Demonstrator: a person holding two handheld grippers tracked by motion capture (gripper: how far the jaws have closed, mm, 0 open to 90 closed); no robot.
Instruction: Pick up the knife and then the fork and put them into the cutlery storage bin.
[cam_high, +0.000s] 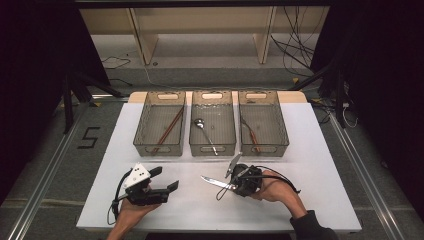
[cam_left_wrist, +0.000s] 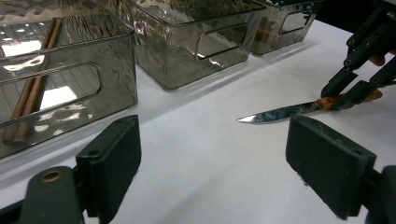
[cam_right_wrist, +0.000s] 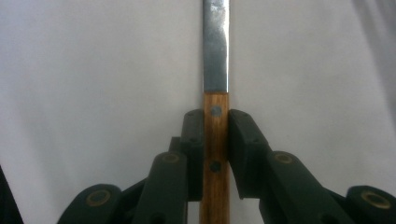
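A knife (cam_high: 215, 182) with a steel blade and a wooden handle lies low over the white table, its tip pointing left. My right gripper (cam_high: 234, 184) is shut on the handle. In the right gripper view the two pads (cam_right_wrist: 194, 140) press on either side of the handle, and the blade (cam_right_wrist: 215, 46) runs straight ahead. The left gripper view has the blade (cam_left_wrist: 280, 113) at right, with the right gripper (cam_left_wrist: 345, 93) clamped on its orange-brown handle. My left gripper (cam_high: 165, 179) rests at the table's front left, open and empty, its jaws wide apart around bare table (cam_left_wrist: 219, 168).
Three smoky clear bins stand in a row at the back of the table. The left bin (cam_high: 141, 122) holds chopsticks (cam_high: 167, 131), the middle bin (cam_high: 192, 145) a spoon (cam_high: 205, 132), the right bin (cam_high: 282, 125) a wood-handled utensil (cam_high: 251, 135). The table's front edge (cam_high: 215, 231) is near both hands.
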